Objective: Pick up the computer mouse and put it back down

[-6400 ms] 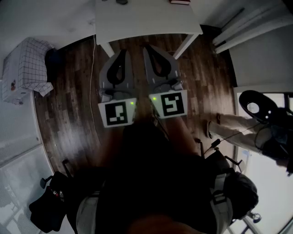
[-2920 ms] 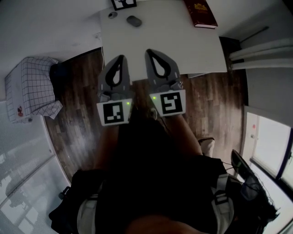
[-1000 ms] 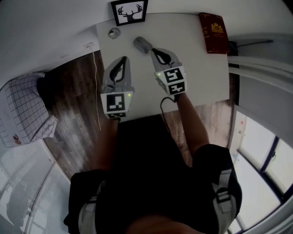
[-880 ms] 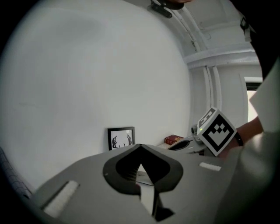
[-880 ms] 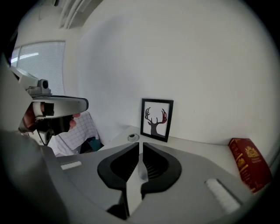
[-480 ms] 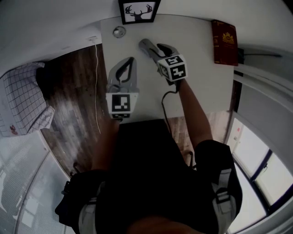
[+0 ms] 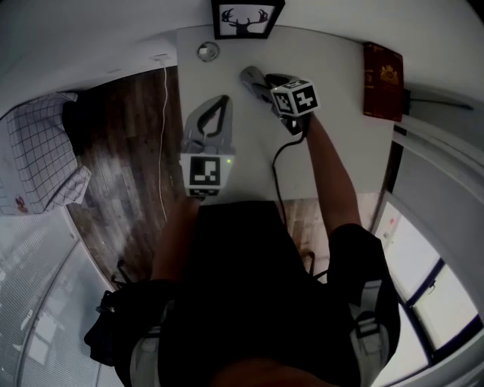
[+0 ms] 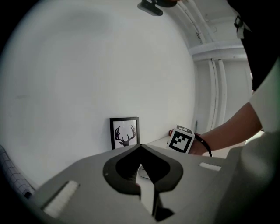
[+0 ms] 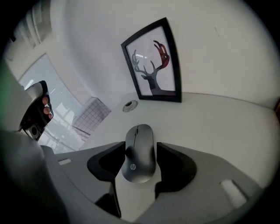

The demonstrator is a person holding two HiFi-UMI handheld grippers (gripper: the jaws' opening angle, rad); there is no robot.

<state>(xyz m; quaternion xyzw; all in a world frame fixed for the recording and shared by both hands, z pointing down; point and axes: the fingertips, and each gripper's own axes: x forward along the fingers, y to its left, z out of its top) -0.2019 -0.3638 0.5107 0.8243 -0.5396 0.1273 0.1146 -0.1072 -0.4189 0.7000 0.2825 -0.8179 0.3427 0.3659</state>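
A grey computer mouse [image 9: 139,136] lies flat on the white desk [image 7: 340,143], near its far edge [image 7: 252,77]. My right gripper [image 9: 140,151] points steeply down over it. Its jaws are opening and stand on either side of the mouse's rear half, close to its flanks, without lifting it. In the head view the right gripper [image 7: 266,83] reaches in from the right. My left gripper [image 7: 222,100] hangs over the desk's left part with its jaws shut and nothing in them; in the left gripper view its tips [image 8: 140,148] meet.
A framed deer picture [image 7: 247,17] leans on the wall behind the mouse. A small round metal thing [image 7: 207,51] lies left of it. A red book [image 7: 383,72] sits at the desk's right edge. A checked box [image 7: 38,162] stands on the wooden floor, left.
My right gripper has dropped and tipped down toward the mouse, and its jaws have gone from shut to spread around it. The left gripper sank a little.
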